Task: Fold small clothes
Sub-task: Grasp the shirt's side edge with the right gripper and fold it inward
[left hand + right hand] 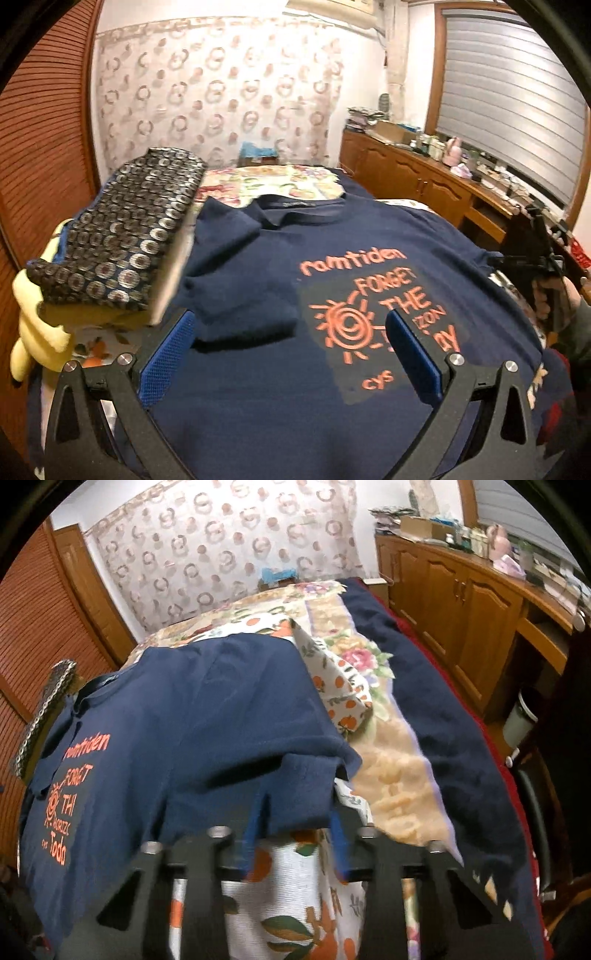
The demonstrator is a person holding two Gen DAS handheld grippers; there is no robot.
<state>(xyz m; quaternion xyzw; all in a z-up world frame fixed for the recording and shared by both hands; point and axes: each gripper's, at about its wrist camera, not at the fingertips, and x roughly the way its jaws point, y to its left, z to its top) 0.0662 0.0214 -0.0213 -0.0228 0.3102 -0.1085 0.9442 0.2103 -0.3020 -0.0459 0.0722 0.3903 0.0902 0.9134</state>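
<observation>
My left gripper (291, 343) hovers with its 2 jaws spread wide, holding nothing. My right gripper (295, 834) angles down, jaws pinched close on cloth.

Navy tee (258, 258) w/ orange print, floral bedsheet (291, 904), circle-patterned dark cloth (122, 236), ring-print curtain (221, 92)

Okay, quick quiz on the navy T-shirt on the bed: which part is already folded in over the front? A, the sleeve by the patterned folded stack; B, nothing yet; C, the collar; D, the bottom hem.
A: in the left wrist view the sleeve beside the patterned folded stack lies doubled over the front of the navy T-shirt, while the collar lies flat and no hem is turned up.
</observation>
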